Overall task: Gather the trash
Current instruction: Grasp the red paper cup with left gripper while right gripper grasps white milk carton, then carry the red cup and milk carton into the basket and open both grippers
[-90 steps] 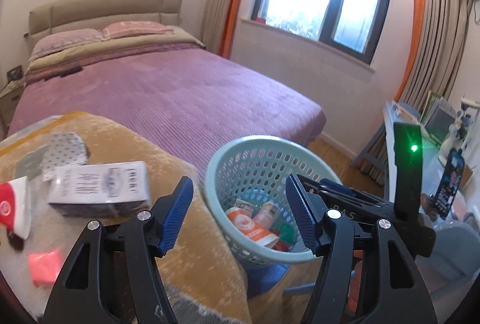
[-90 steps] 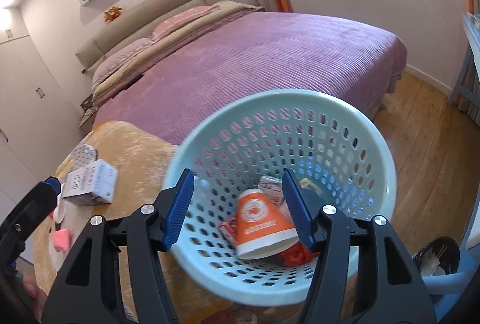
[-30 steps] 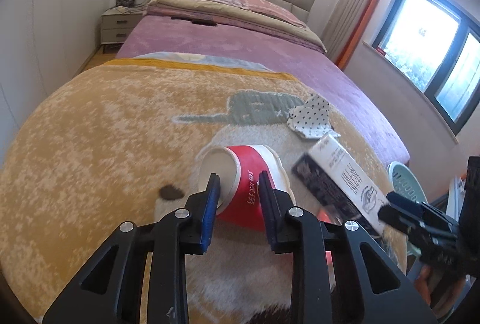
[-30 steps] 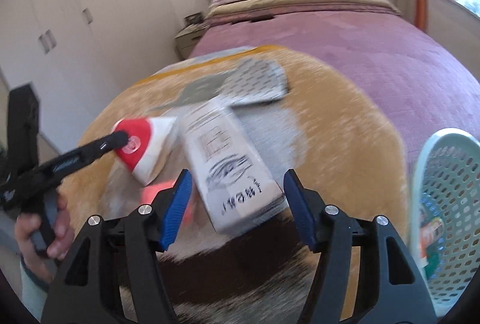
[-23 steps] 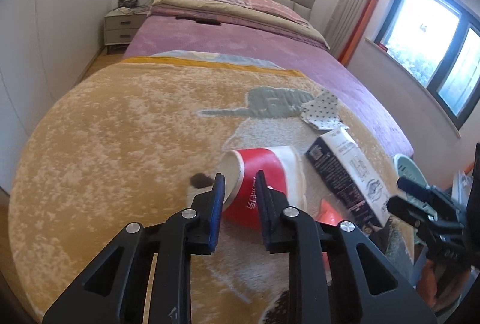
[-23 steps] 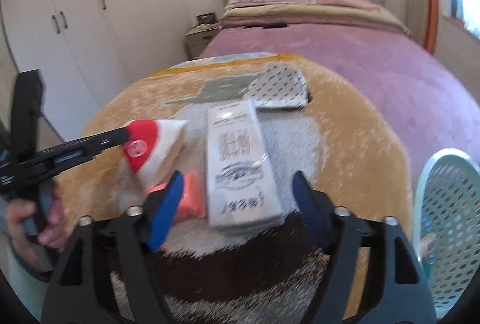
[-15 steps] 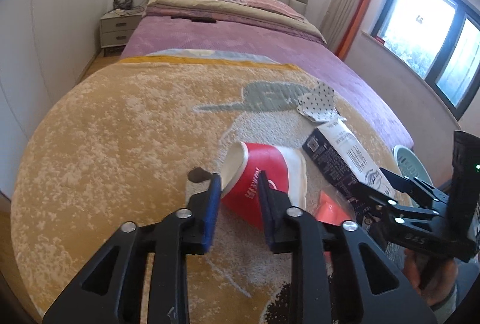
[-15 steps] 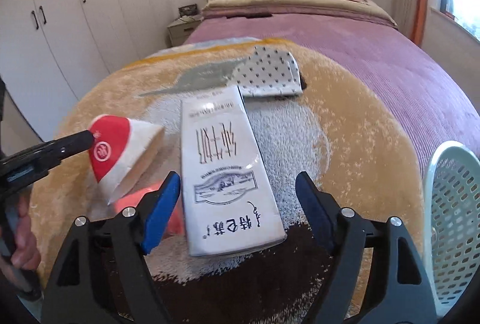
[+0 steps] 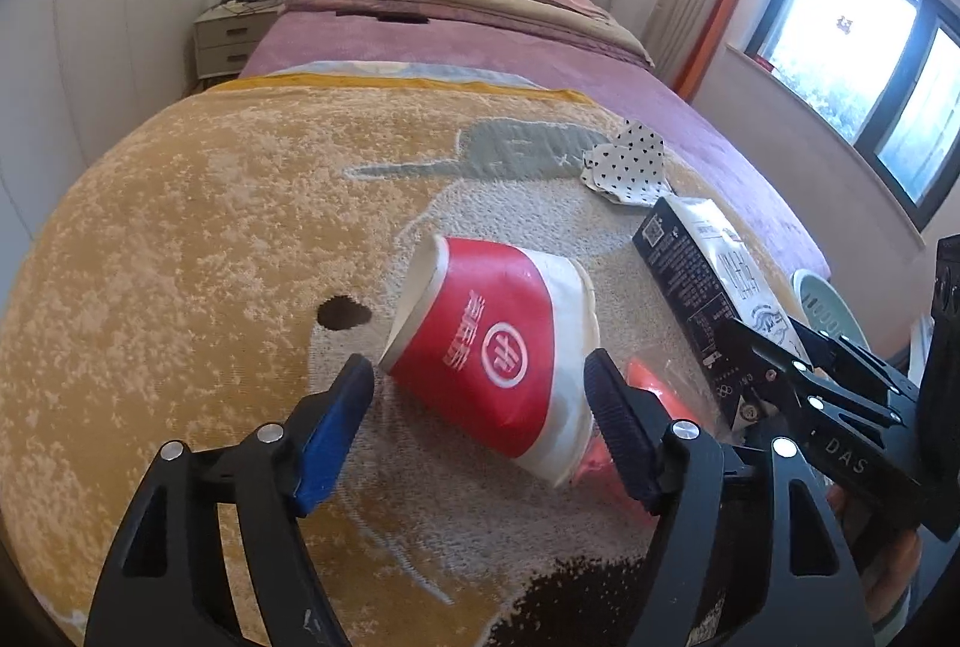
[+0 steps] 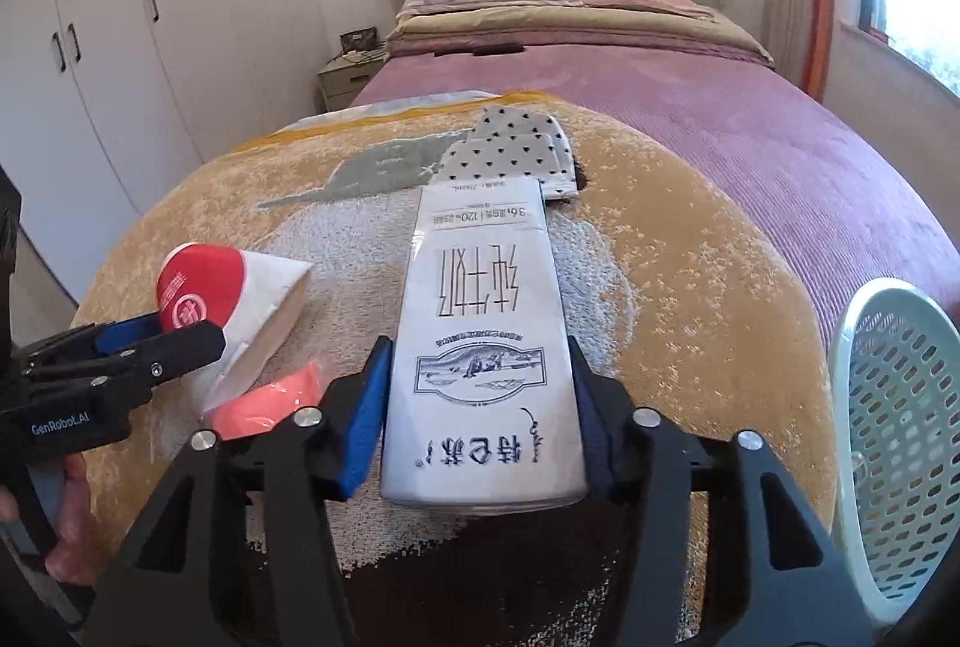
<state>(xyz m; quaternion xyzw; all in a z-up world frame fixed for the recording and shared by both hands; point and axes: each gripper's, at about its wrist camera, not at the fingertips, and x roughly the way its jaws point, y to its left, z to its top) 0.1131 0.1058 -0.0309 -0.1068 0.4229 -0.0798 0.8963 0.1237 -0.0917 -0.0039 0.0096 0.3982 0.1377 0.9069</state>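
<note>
A crushed red and white paper cup (image 9: 498, 347) lies on its side on the yellow blanket (image 9: 180, 257). My left gripper (image 9: 480, 407) is open, a finger on each side of the cup; it also shows in the right wrist view (image 10: 156, 341). A white milk carton (image 10: 483, 347) lies flat. My right gripper (image 10: 480, 389) is open and straddles the carton's near end, fingers close to or touching its sides. It also shows in the left wrist view (image 9: 774, 353). A pink wrapper (image 10: 264, 401) lies between cup and carton. The mint basket (image 10: 900, 419) stands at the right.
A folded polka-dot cloth (image 10: 510, 155) lies beyond the carton. A small dark spot (image 9: 342, 314) marks the blanket left of the cup. The purple bed (image 10: 660, 107) stretches behind, with a nightstand (image 9: 231, 38) and white wardrobes (image 10: 120, 47) to the left.
My left gripper was nearly shut near the cup's rim and now stands wide open around the cup. My right gripper moved forward until its fingers flank the carton.
</note>
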